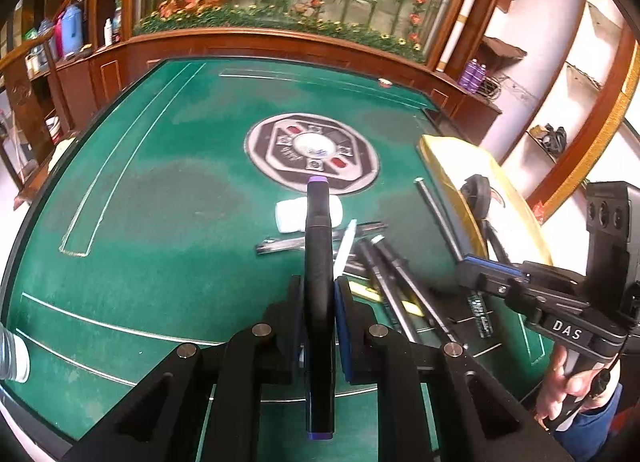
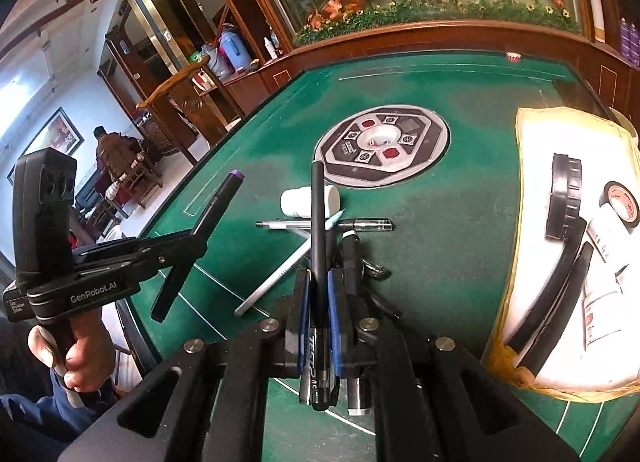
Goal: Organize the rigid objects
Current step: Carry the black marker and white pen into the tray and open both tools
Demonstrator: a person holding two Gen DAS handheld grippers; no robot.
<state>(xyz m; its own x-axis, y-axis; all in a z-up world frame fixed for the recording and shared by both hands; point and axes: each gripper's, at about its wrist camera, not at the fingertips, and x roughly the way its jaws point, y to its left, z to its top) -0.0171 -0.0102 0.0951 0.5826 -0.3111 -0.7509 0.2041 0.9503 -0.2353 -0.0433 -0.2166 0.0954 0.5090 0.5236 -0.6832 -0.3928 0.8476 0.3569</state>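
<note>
My left claw [image 1: 318, 298] grips purple-capped marker [image 1: 318, 246], right claw [image 2: 317, 294] grips black pen [image 2: 318, 221]; both lie along the fingers, tray [image 2: 528, 133] right of me.

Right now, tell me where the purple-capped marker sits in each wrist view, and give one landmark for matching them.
Left wrist view: the purple-capped marker runs up the centre, clamped in the left gripper, purple tip uppermost.
Right wrist view: the marker is at left, slanting up to the right from the left gripper.
Shared landmark: the grey control panel in the middle of the green table.
</note>
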